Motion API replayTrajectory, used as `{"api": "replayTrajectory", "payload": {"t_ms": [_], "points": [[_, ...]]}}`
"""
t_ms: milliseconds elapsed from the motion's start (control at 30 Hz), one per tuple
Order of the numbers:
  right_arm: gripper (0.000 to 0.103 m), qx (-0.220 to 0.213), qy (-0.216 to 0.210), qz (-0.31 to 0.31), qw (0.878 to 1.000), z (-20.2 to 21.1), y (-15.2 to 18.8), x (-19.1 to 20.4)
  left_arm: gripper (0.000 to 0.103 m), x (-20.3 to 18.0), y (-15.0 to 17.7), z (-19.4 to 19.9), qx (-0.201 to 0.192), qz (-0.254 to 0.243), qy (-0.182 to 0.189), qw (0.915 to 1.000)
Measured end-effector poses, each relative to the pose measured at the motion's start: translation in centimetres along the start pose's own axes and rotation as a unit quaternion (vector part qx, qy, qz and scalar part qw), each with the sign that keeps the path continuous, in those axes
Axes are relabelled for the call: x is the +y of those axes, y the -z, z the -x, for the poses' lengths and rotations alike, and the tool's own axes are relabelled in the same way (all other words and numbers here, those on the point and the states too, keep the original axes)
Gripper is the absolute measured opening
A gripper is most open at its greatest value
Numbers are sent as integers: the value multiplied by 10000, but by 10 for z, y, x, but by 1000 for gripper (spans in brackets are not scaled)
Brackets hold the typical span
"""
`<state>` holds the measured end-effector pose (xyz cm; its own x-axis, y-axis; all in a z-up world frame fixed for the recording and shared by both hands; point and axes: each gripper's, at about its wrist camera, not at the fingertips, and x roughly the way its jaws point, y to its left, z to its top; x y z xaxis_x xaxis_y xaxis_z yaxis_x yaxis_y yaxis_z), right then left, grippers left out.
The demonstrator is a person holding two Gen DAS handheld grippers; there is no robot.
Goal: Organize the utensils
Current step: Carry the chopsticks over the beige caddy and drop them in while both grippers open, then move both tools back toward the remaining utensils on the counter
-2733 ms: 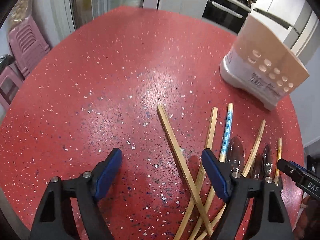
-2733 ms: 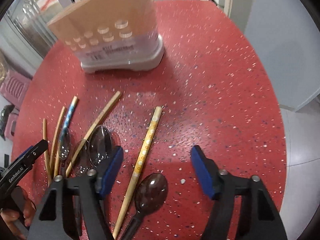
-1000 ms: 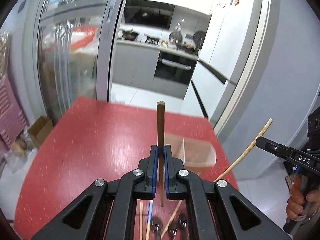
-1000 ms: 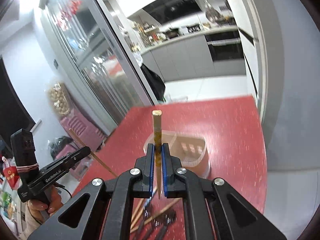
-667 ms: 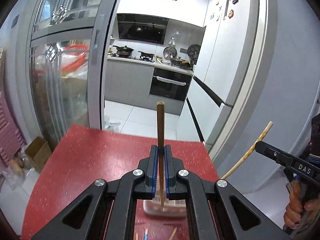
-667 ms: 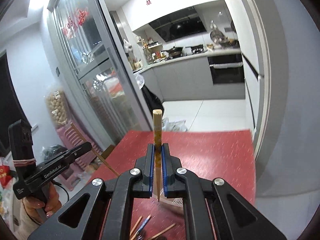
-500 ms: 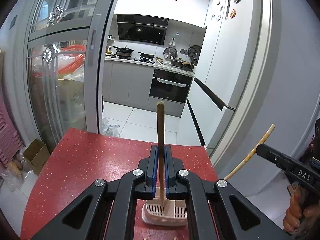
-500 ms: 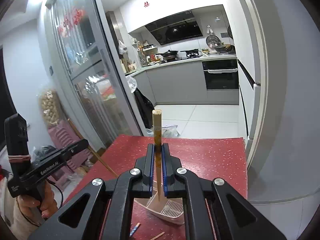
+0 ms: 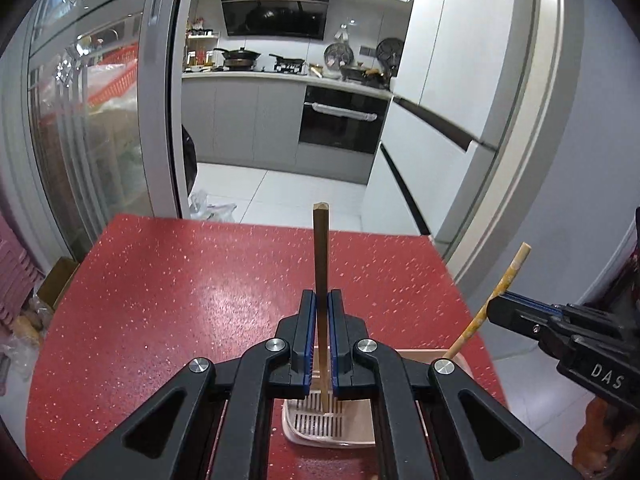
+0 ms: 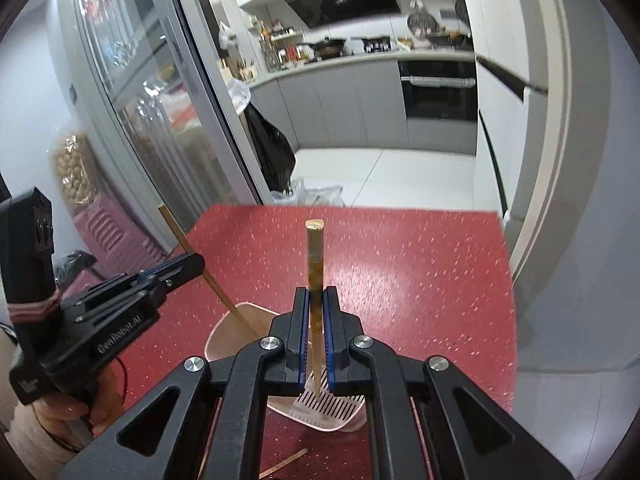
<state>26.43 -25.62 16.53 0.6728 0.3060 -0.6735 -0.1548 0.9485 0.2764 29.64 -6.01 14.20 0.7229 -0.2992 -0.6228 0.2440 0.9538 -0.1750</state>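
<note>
Bright, even indoor light; table (image 9: 208, 288) glare; strong fisheye bending, dark corners.

A: How much of the pink holder (image 9: 332, 436) shows in the left wrist view?

B: Only a slotted corner; the left gripper (image 9: 321, 320) covers the rest. In the right wrist view, the right gripper (image 10: 316, 312) hides most of its floor as well.

A: Do the chopstick tips touch the floor of the holder?

B: I can't tell. The brown chopstick (image 9: 321, 264) and the yellow chopstick (image 10: 315, 264) both end over the slots.

A: And the loose stick (image 10: 284, 462) on the bench (image 10: 420, 280)?

B: It's half hidden behind the gripper frame.
</note>
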Motion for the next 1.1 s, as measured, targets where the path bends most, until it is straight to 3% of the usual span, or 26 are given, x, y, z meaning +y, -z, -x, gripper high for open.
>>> {"api": "replayTrajectory", "payload": {"t_ms": [567,667,733,967,1033,1100], "points": [[9,324,95,-270,9991,-42,-4,-20,32,12,18,-18,156,15,-562,9983],[18,342,83,-375,9987,-39,-2,-26,32,15,21,-12,147,42,-599,9981],[33,307,64,-420,9986,-33,1,-28,32,15,24,-7,141,75,-610,9980],[46,95,-80,-417,9991,3,19,-20,33,26,45,18,146,211,-561,9981],[54,43,-156,-388,9991,15,27,-17,103,30,55,28,168,257,-600,9977],[63,-5,-194,-322,9993,28,37,-13,103,32,68,39,-27,269,-744,9969]]}}
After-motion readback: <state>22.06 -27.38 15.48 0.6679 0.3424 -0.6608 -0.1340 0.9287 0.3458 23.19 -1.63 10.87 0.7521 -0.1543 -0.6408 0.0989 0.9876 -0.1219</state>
